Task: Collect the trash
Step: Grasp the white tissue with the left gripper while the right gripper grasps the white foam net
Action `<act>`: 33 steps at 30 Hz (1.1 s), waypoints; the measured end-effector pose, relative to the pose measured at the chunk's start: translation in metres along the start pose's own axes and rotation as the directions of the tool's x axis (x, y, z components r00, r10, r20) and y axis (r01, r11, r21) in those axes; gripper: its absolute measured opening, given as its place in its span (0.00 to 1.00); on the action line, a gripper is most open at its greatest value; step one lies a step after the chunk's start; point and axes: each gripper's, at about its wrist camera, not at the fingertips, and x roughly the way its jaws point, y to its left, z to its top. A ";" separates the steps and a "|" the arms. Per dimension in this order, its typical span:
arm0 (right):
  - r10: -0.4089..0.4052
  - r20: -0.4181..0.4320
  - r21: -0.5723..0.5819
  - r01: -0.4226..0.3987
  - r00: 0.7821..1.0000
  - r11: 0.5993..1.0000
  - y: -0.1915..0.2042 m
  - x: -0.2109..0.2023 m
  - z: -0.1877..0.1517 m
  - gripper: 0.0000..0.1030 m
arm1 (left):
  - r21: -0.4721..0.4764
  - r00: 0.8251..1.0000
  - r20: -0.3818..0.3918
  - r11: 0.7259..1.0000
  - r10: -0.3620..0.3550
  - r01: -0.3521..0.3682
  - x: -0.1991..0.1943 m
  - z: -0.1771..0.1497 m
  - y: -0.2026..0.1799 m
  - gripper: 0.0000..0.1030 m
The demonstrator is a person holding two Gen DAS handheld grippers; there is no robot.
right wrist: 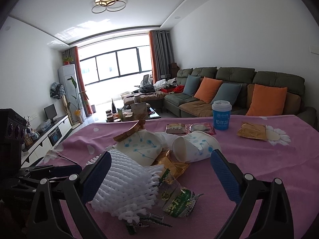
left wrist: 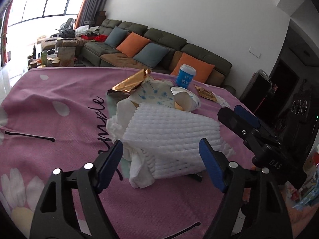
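A heap of trash lies on the pink tablecloth (left wrist: 49,103). It holds a white foam net sleeve (left wrist: 171,131), crumpled white tissue (left wrist: 137,171), a gold wrapper (left wrist: 129,83) and two white paper cups with blue dots (right wrist: 195,147). My left gripper (left wrist: 161,159) is open, its jaws on either side of the foam net. My right gripper (right wrist: 161,169) is open above the heap; the foam net (right wrist: 127,183) touches its left finger. A green snack wrapper (right wrist: 175,199) lies below it. The right gripper also shows in the left wrist view (left wrist: 239,115).
A blue lidded cup (right wrist: 221,115) stands upright at the table's far side. Flat snack packets (right wrist: 191,128) and a gold packet (right wrist: 252,130) lie near it. A green sofa (right wrist: 229,91) with cushions stands behind the table. A coffee table (right wrist: 129,115) holds clutter.
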 end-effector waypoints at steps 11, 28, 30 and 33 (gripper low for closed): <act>0.056 -0.035 0.001 -0.056 0.998 0.998 -0.003 0.006 -0.001 0.89 | -0.111 0.984 -0.072 0.982 -0.162 0.153 0.040 -0.003 0.012 0.03; 0.116 -0.130 -0.096 -0.129 0.985 0.987 0.012 0.010 0.004 0.42 | 0.032 1.000 -0.002 0.999 0.013 -0.013 0.004 -0.002 0.000 0.45; 0.133 -0.163 -0.094 -0.150 0.978 0.984 0.015 0.016 0.003 0.23 | 0.032 1.000 -0.005 0.999 0.026 -0.026 0.006 -0.004 0.003 0.46; 0.153 -0.174 -0.073 -0.168 0.973 0.983 0.013 0.018 0.001 0.14 | 0.013 0.999 -0.015 0.999 0.049 -0.049 0.007 -0.006 0.012 0.48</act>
